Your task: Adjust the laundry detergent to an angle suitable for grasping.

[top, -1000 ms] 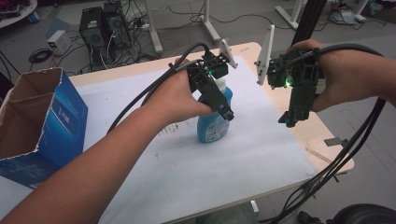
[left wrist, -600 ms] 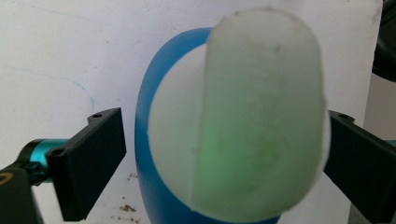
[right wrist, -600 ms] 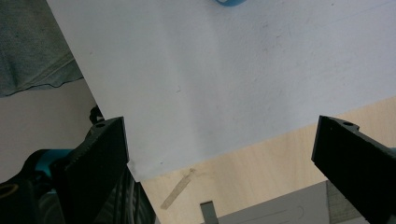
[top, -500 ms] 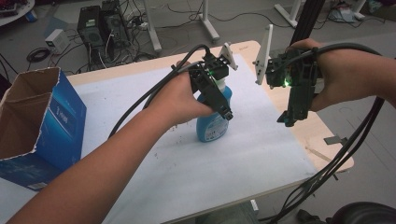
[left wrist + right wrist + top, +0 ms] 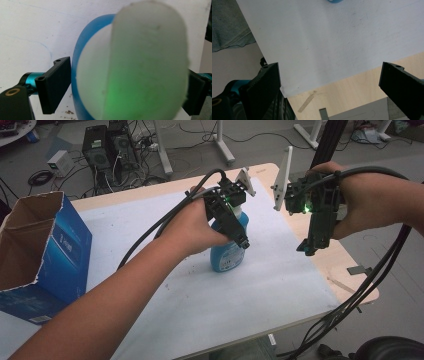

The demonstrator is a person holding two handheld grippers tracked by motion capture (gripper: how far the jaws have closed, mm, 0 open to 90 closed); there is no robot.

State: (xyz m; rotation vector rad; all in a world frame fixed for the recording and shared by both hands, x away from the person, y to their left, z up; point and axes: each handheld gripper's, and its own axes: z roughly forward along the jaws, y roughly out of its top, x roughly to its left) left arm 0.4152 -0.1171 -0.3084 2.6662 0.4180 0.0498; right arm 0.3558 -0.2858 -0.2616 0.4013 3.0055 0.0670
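A blue bottle [image 5: 227,257] with a white top stands upright on the white mat [image 5: 250,305], near its middle. My left gripper [image 5: 235,240] comes down over it from above, a black jaw on each side of it. In the left gripper view the bottle [image 5: 145,62] is very close, and my left gripper [image 5: 125,92] is shut on its body. My right gripper [image 5: 307,249] hangs above the table's right edge, pointing down. In the right gripper view my right gripper [image 5: 329,85] is open, with only mat and wood between its jaws. A sliver of the bottle [image 5: 334,1] shows at the top.
An open blue cardboard box [image 5: 45,250] stands at the mat's left end. Bare wooden tabletop [image 5: 345,265] borders the mat on the right, with a strip of tape [image 5: 307,101] on it. Computer cases [image 5: 107,145] and cables lie on the floor beyond the table.
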